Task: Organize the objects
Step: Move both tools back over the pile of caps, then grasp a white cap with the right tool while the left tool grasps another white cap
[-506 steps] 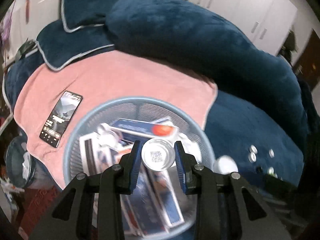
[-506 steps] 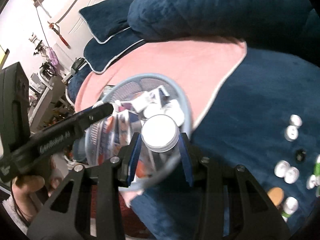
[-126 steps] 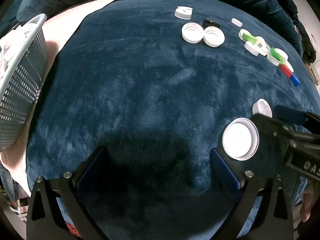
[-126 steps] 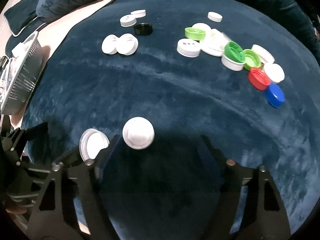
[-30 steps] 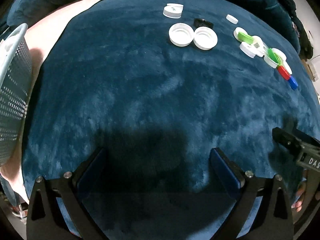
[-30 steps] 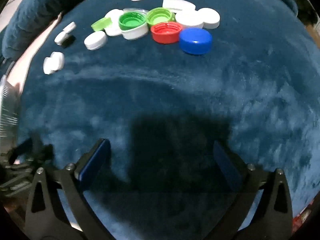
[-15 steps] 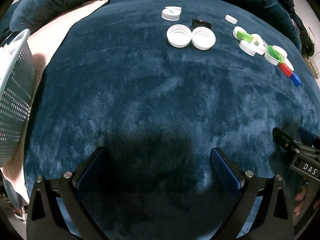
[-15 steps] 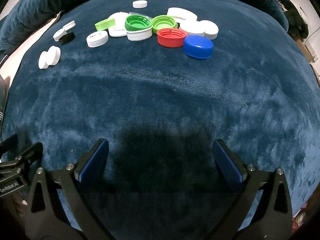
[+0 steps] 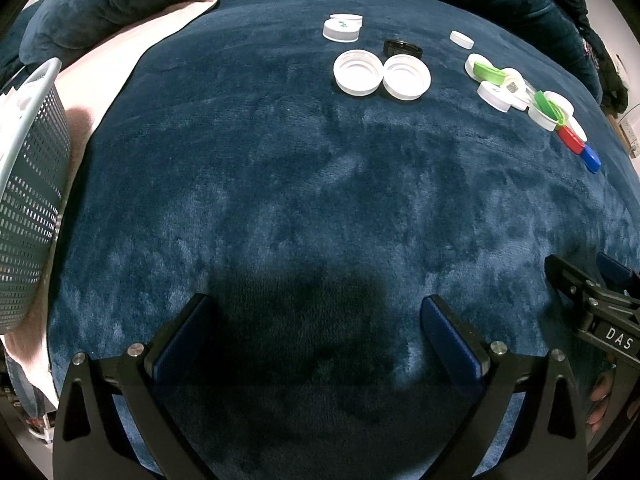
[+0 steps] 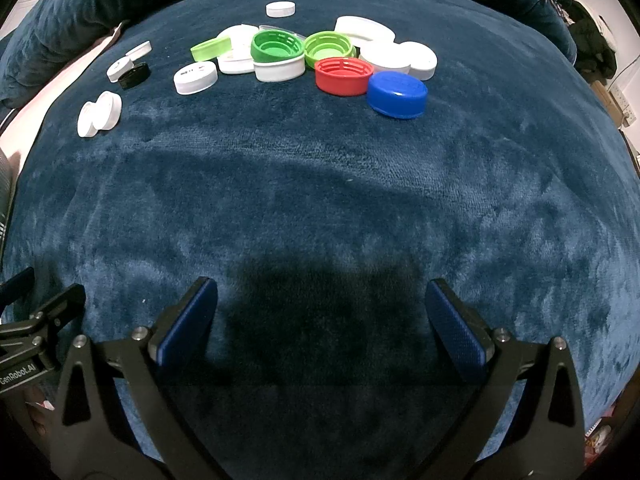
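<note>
Judging from the layout, sorting was unfinished: both the left gripper [image 9: 316, 320] and right gripper [image 10: 322, 306] stood spread and empty, while loose bottle caps [image 10: 344, 76] lay on the blue blanket [image 10: 320, 184], well apart from the basket [image 9: 32, 184].

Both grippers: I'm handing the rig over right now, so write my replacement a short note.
Left gripper: open, holding nothing, over bare blanket.
Right gripper: open, holding nothing.
Caps: loose on the blanket; red cap, blue cap, green caps and white ones clustered; two white lids and a black cap apart.
Basket: far left, already holding items.
Left: the caps, presumably for the basket.
</note>
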{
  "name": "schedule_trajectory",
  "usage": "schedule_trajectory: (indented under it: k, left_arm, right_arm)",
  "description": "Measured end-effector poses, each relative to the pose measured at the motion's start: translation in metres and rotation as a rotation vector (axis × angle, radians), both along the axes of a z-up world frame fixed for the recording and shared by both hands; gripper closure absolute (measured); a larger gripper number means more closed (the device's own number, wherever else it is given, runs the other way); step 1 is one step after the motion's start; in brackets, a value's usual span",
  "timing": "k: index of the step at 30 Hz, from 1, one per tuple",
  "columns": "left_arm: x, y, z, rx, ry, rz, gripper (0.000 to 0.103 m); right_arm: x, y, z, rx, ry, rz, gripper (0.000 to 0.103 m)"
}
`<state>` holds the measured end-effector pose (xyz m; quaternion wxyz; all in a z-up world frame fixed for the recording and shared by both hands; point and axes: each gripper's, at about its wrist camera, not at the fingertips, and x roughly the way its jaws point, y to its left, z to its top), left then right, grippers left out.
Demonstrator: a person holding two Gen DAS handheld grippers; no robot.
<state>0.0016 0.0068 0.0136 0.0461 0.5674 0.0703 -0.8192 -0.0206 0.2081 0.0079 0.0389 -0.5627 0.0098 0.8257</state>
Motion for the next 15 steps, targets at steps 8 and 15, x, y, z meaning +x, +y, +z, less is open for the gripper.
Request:
schedule_trajectory:
  k: [8, 15]
  left_arm:
    - [-0.001, -0.0043, 0.0011, 0.0, 0.003, -0.003, 0.0]
    - [-0.0004, -0.0103, -0.0019, 0.001, 0.009, -0.008, 0.0]
  right_arm:
    - [-0.0044, 0.0023, 0.0007, 0.004, 0.003, 0.001, 0.0]
    - [-0.001, -0.0019, -0.0001, 0.004, 0.002, -0.001, 0.0]
